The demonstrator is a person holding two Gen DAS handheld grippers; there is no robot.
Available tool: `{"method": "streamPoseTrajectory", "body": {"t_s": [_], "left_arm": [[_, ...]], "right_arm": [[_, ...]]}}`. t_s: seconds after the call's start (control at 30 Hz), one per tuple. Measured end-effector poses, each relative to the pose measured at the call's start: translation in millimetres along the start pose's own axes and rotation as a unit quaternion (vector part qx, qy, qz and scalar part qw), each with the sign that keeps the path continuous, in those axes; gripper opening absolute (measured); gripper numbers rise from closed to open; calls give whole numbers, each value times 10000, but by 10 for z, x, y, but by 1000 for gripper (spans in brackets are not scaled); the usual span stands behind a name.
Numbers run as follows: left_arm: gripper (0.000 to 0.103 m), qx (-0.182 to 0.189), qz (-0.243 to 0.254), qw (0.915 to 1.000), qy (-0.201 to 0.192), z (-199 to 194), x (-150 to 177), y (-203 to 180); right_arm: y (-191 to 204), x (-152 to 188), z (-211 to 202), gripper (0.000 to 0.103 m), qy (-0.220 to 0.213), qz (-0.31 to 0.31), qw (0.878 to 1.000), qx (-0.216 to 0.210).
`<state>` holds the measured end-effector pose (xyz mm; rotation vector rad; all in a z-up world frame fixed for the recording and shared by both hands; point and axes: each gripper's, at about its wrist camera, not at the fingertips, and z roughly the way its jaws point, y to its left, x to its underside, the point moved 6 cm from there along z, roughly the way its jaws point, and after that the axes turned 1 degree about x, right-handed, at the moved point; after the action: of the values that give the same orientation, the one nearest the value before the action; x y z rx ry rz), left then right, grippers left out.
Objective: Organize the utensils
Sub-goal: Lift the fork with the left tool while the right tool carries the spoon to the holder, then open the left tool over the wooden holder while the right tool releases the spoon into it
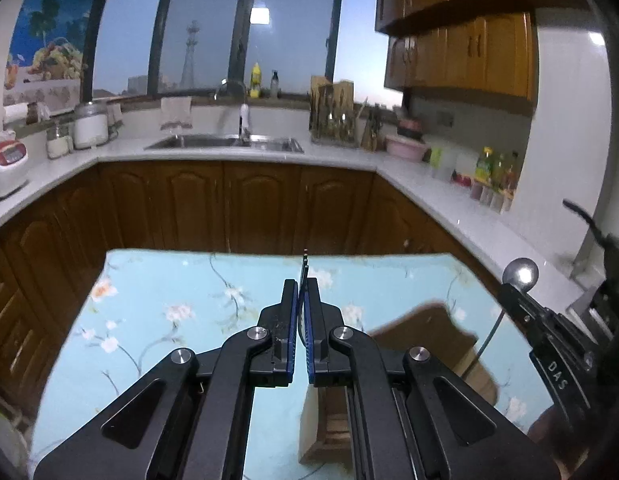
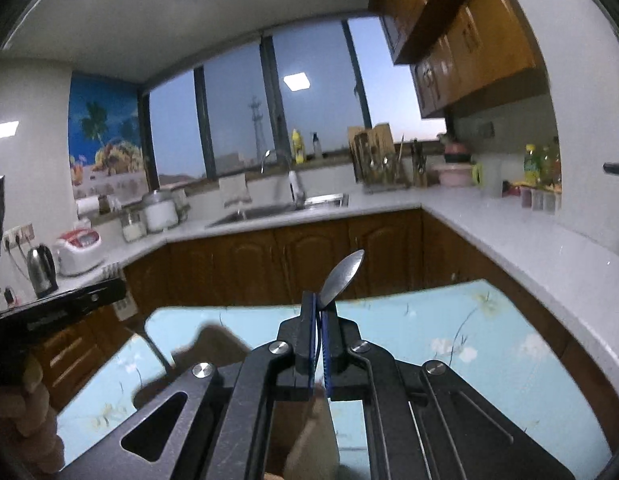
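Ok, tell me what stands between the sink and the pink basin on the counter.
A rack of utensils, then a knife block, stand between the sink and the pink basin. Both wrist views show it, the left more squarely.

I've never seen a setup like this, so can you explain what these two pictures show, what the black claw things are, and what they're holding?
There is no robot here: a person holds a black two-finger gripper in each hand, and each gripper carries a wide-angle camera looking along its fingers. One picture comes from the left gripper, the other from the right gripper. Both are above a table with a blue floral cloth in a kitchen. A brown wooden box sits on the cloth, partly hidden by the grippers. The left gripper is shut on a thin dark stick, perhaps chopsticks; it is too slim to tell. The right gripper is shut on a metal spoon, bowl pointing up.
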<state>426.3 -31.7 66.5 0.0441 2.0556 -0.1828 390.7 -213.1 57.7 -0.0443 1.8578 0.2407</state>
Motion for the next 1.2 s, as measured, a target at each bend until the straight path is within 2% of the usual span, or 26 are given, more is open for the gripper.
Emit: {"method": "streamPoseTrajectory", "body": {"t_s": [0.27,0.67,0.7,0.77,0.83,0.87,0.93,1.03,1.07,1.13,1.2], "left_arm": [[3,231,285,9990,264,95,220,-168],[5,176,273,9988,377,93,249,-207],[8,172,257,9988,386,86,245,-205],[22,179,209,9989,369,52,229,-188],[40,106,178,9994,290,-11,203,-164],[42,96,163,9995,267,-40,196,-156],[55,110,96,9996,256,-101,192,-121],[61,43,15,9997,222,-212,223,-52],[62,37,-27,9997,230,-253,240,-22],[78,5,-197,9995,252,-367,292,70],[91,-78,-478,9985,240,-518,359,189]], "right_arm": [[-43,272,106,4,623,34,9971,-427],[-124,228,129,9,923,244,9938,-574],[-146,236,149,9,938,274,9935,-590],[-172,240,150,11,989,356,9927,-587],[-211,240,135,20,1017,422,9926,-503],[-219,243,121,26,1021,465,9924,-501],[-262,243,74,32,1032,639,9912,-521],[-341,231,-24,44,1027,874,9894,-532],[-378,223,-77,51,1014,955,9888,-530],[-415,208,-175,60,972,1059,9882,-536],[-471,211,-311,84,956,1180,9870,-532]]}}
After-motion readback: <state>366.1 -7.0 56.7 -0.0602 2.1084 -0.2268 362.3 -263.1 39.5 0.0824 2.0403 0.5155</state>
